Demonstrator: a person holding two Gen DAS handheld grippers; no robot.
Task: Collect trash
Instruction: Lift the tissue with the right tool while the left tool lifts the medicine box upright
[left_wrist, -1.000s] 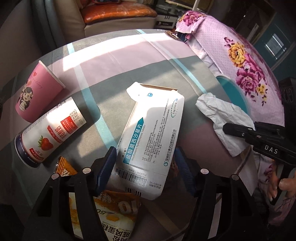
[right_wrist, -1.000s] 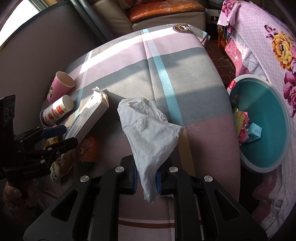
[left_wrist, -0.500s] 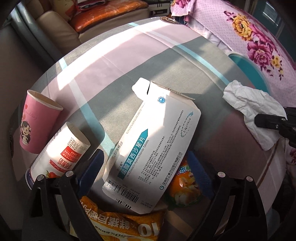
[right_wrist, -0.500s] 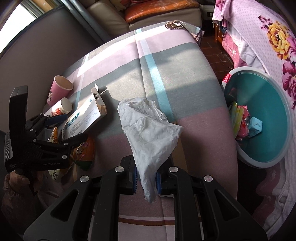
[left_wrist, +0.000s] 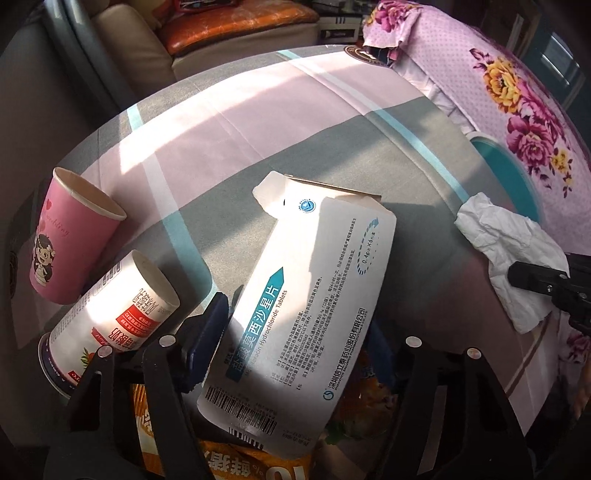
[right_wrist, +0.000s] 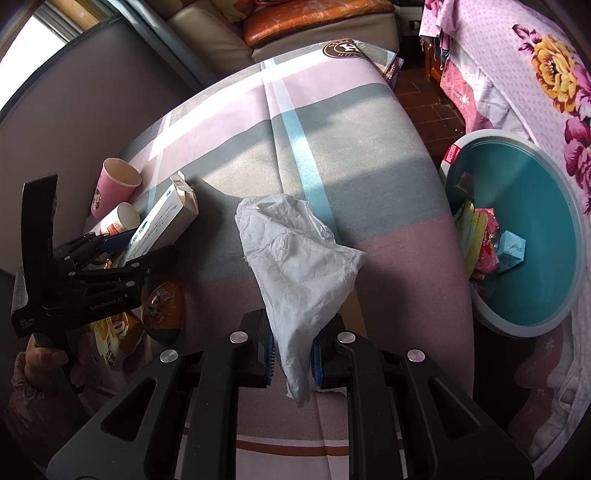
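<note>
A: Item one, left tool (left_wrist: 291, 343)?

B: I have its jaws closing around the white cardboard tablet box with blue print (left_wrist: 310, 306). The box lies between the blue pads (left_wrist: 205, 345); I cannot tell whether they press on it yet. It rests on the worktop covered in pink, grey and teal striped cloth (left_wrist: 258, 122), over an orange snack packet (left_wrist: 236, 461).

A: Item two, right tool (right_wrist: 291, 356)?

B: Narrow, clamped on a crumpled white tissue (right_wrist: 295, 254) that stands up from the jaws.

A: Other trash?

B: A pink paper cup with a cartoon girl (left_wrist: 70, 240), lying on its side, touching a white paper cup with red label (left_wrist: 110, 321), also on its side, left of the box. A round teal basin with pale rim (right_wrist: 554, 310) beside the worktop holds some wrappers (right_wrist: 480, 240).
</note>
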